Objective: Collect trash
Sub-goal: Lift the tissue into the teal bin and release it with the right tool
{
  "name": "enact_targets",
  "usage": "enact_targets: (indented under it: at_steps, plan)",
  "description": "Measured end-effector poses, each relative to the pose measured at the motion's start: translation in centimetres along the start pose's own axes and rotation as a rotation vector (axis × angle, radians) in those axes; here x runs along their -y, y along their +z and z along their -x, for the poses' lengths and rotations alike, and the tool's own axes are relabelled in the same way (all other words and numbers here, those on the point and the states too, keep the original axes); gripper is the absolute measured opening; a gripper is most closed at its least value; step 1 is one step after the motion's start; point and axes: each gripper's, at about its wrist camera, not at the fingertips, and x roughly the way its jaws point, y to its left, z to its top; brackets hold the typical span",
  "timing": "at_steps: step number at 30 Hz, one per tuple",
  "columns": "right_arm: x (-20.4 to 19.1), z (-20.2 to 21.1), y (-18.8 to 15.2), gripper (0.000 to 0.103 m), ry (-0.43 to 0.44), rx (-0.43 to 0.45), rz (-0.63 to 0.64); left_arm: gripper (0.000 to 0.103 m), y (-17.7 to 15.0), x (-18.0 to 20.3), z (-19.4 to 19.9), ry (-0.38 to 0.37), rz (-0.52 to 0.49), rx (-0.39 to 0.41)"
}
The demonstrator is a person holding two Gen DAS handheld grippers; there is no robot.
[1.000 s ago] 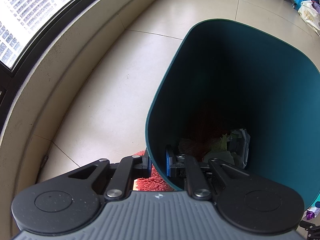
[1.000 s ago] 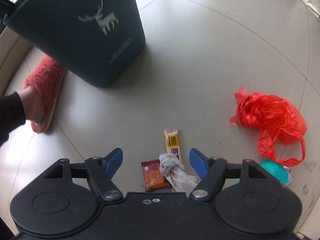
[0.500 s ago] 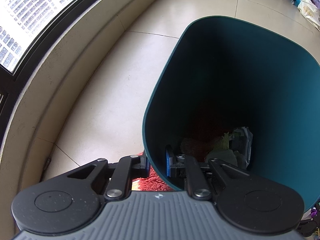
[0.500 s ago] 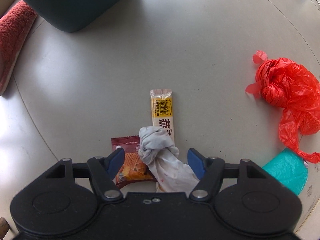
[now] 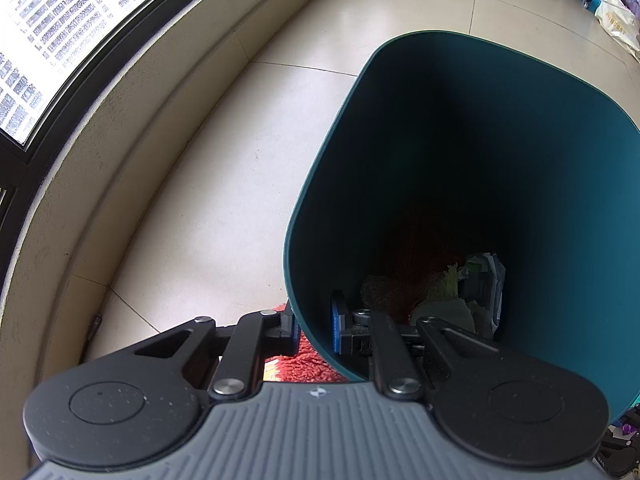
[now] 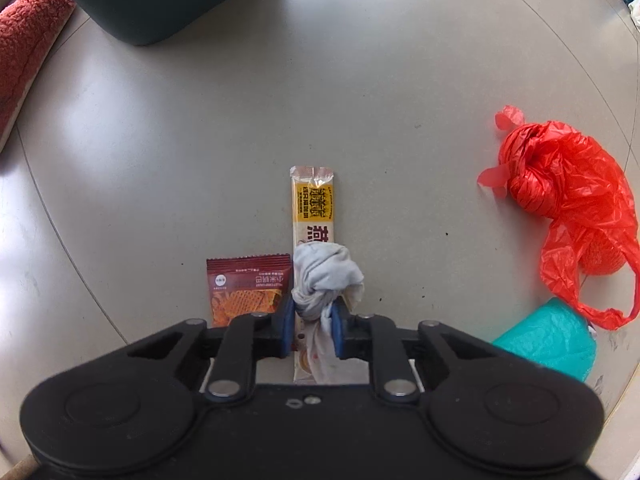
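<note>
Right tongs (image 6: 311, 330) closing on knotted grey rag (image 6: 325, 276) beside biscuit packet (image 6: 247, 289); left tongs (image 5: 316, 326) pinch bin rim (image 5: 298, 312).

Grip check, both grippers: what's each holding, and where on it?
Left gripper: clamped on the near rim of the teal bin, one finger inside, one outside. Right gripper: jaws closing on the knotted white rag, just below its knot.

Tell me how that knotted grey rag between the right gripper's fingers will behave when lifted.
The knotted grey rag will probably hang limp, since its loose tail already droops between the closing jaws of the right gripper. It looks light. The knot likely gives a firm hold, so slipping seems unlikely.
</note>
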Motion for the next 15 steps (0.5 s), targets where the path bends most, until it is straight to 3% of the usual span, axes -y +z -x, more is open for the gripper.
enact_targets:
  at_steps: [15]
  plan:
    - [1.1,14.2,2.9,0.016,0.123,0.182,-0.098,0.012,-0.1,-0.2,0.0,-0.009,0.006,0.0]
